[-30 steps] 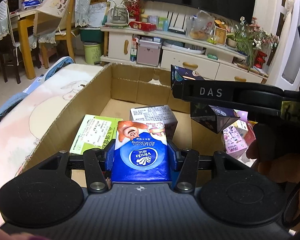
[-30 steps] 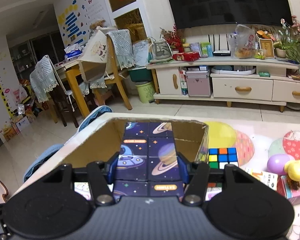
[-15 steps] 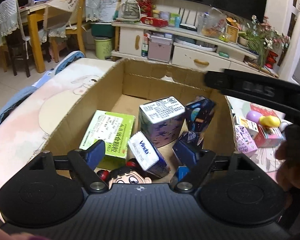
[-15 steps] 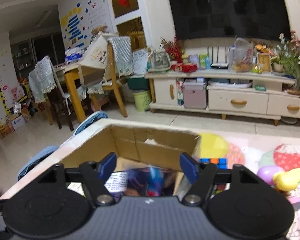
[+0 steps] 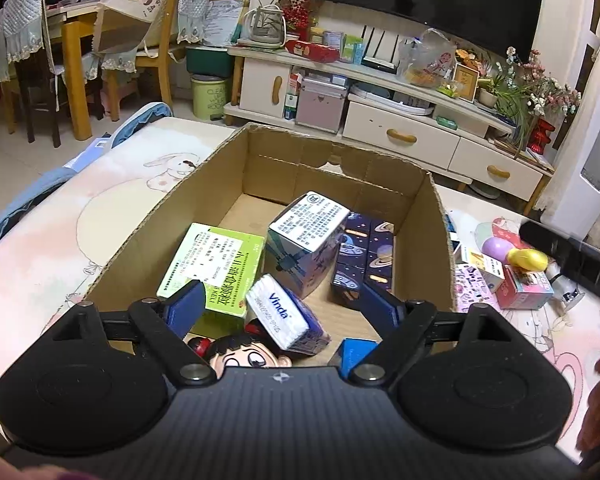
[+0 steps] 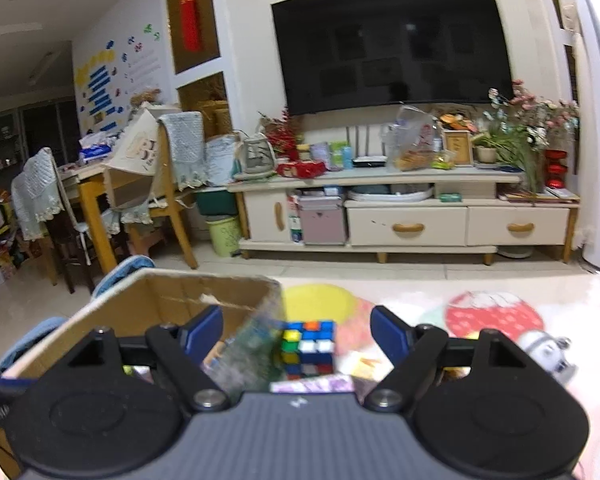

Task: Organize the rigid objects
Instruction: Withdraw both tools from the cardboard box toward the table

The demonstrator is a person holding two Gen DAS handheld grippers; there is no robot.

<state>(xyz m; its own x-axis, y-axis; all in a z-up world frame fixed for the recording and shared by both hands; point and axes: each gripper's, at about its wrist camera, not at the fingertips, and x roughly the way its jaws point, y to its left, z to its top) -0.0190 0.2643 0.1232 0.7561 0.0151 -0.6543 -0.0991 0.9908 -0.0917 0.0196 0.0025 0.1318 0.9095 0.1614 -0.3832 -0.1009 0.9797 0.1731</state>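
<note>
A cardboard box [image 5: 436, 240] holds a green medicine box [image 5: 212, 264], a white and blue carton [image 5: 306, 240], a blue Vinda tissue pack [image 5: 286, 320], a dark space-print block [image 5: 366, 260] and a cartoon figure head [image 5: 244, 356]. My left gripper [image 5: 286, 304] is open and empty above the box's near end. My right gripper [image 6: 296, 328] is open and empty, just right of the box [image 6: 172, 296], facing a Rubik's cube [image 6: 308, 346] on the mat.
Right of the box lie small pink boxes [image 5: 524, 286], a purple egg [image 5: 496, 246] and a yellow egg [image 5: 528, 258]. A white toy [image 6: 548, 354] sits on the patterned mat. A TV cabinet [image 6: 404, 224] stands beyond the table edge.
Both grippers opened: the left let the Vinda pack drop into the box, the right let the space-print block drop in. The right gripper then swung to the right, off the box.
</note>
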